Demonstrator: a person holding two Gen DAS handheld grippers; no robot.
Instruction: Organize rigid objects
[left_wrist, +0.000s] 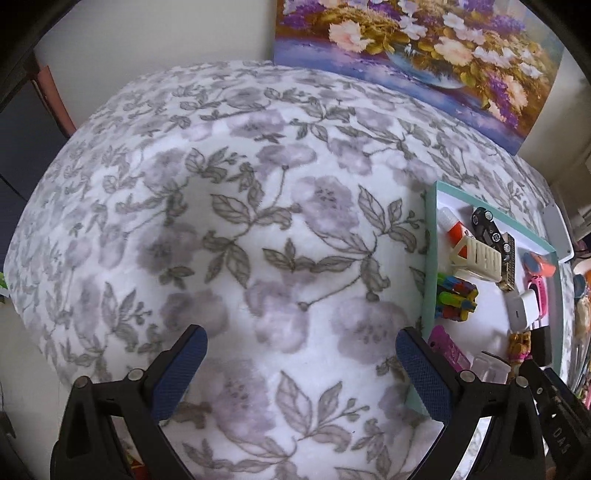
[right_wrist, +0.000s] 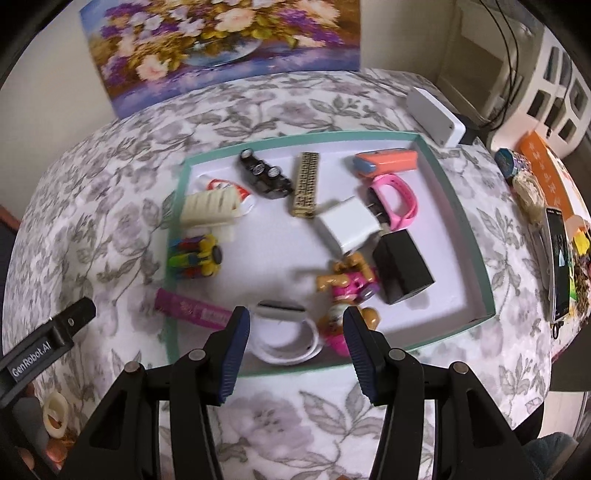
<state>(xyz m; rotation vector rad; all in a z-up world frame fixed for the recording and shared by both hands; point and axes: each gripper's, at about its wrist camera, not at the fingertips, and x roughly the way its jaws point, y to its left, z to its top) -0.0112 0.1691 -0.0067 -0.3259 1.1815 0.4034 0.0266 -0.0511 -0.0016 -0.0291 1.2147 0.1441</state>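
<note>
- The right gripper (right_wrist: 295, 332) hangs spread wide and empty over the near edge of the tray (right_wrist: 476, 236), its blue ribbed pads just above a white wristband (right_wrist: 284, 343).
- The left gripper (left_wrist: 301, 354) is likewise released and holds nothing; it hovers over bare flowered cloth on the bench (left_wrist: 229, 192), with the tray off to its right.
- The small hard things already lie inside the shallow teal-rimmed tray: a white charger cube (right_wrist: 349, 225), a black charger block (right_wrist: 400, 267), a pink band (right_wrist: 397, 199), a black toy car (right_wrist: 264, 175), a cream ribbed toy (right_wrist: 212, 206), a gold patterned bar (right_wrist: 306, 184) and a pink puppy figure (right_wrist: 349, 284).
- The white wristband looks light and springy, a thin smooth loop. I'd guess it would slip if pinched across the curve, so the flat buckle end is the better hold.
- The charger cubes seem the easiest to handle: stiff, flat-sided, fairly light, though glossy.
- The puppy figure is lumpy; its body probably grips better than its limbs.
- The fleecy bench cover looks soft, so things may tip on it.
</note>
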